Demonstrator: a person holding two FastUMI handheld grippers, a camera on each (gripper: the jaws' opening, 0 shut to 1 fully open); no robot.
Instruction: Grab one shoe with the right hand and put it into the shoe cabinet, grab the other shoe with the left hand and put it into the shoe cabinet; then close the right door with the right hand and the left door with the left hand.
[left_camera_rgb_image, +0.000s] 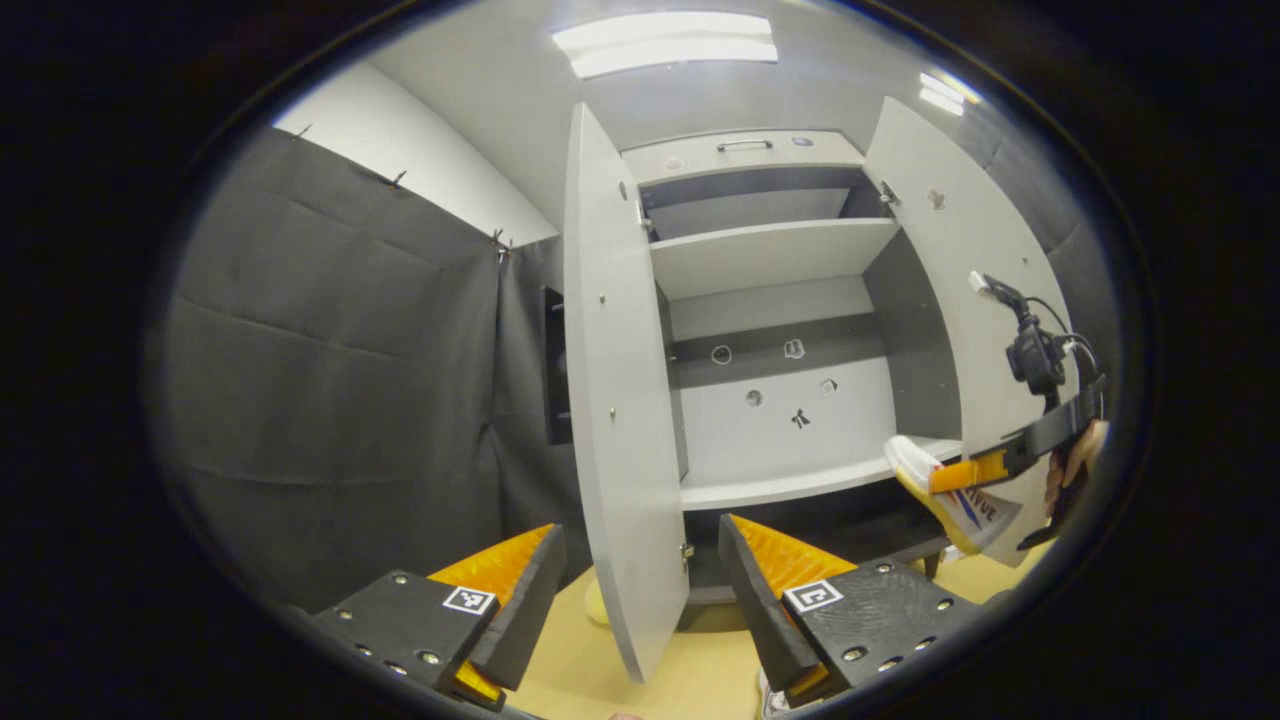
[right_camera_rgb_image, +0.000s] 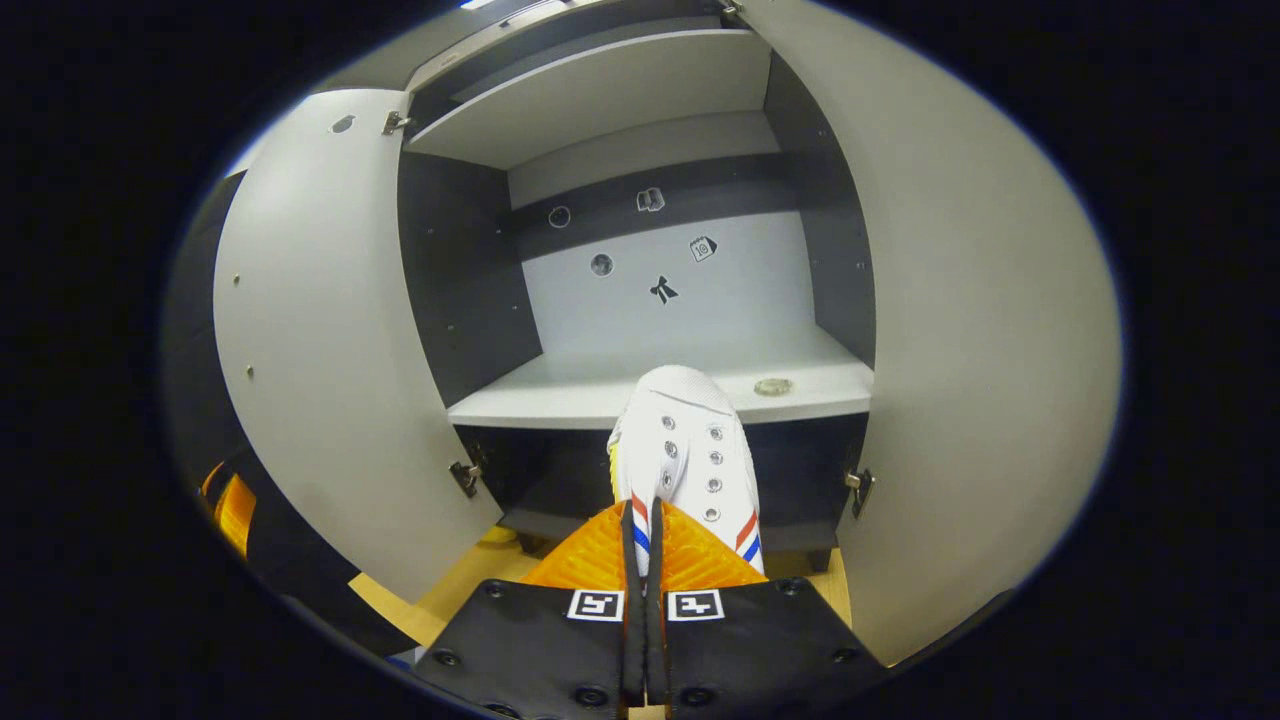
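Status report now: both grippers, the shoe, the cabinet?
Right gripper shut on white shoe, toe at shelf edge. Left gripper open, empty. Both cabinet doors open.

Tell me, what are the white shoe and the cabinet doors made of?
The white shoe looks like canvas or woven fabric: matte, with a fine weave and metal-looking eyelets. The cabinet doors look like laminated board, probably wood-based: flat, smooth pale-grey panels with a dull sheen and small metal hinges. Neither is certain from looks alone.
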